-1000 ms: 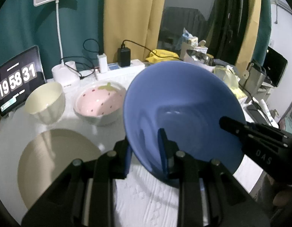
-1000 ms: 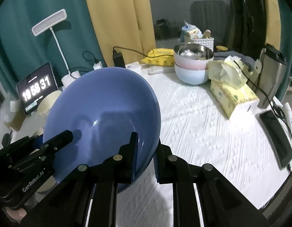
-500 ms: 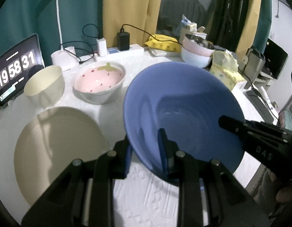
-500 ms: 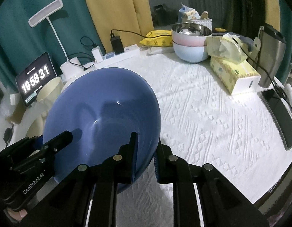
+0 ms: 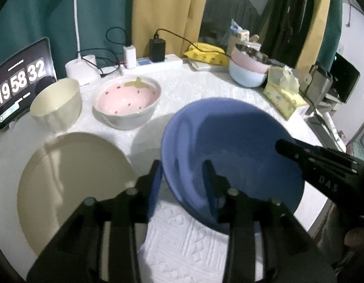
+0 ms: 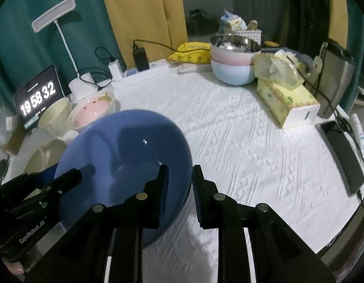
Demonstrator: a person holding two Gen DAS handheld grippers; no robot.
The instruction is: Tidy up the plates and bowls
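Note:
A large blue bowl [image 5: 229, 151] [image 6: 125, 155] sits low over the white tablecloth [image 6: 240, 141], tilted a little. My left gripper [image 5: 183, 176] straddles the bowl's near left rim; its jaws are opening and the inner finger stands clear of the wall. My right gripper [image 6: 180, 180] straddles the right rim, its jaws opening too, with a small gap to the pads. Each gripper shows in the other's view, the right gripper [image 5: 311, 162] and the left gripper [image 6: 49, 188]. A cream plate [image 5: 71, 184] lies left of the bowl. Behind it stand a pink strawberry bowl [image 5: 127, 96] and a cream bowl [image 5: 55, 103].
A stack of pink, light blue and steel bowls [image 6: 233, 61] stands at the back right. A tissue box [image 6: 285, 101], a steel flask [image 6: 332, 77] and a phone [image 6: 342, 158] line the right edge. A clock tablet [image 5: 19, 80], lamp base and power strip [image 5: 153, 63] sit at the back.
The blue bowl has come down from a steep tilt to lie low over the cloth. Both grippers' jaws have widened off its rim. More of the table's far side shows.

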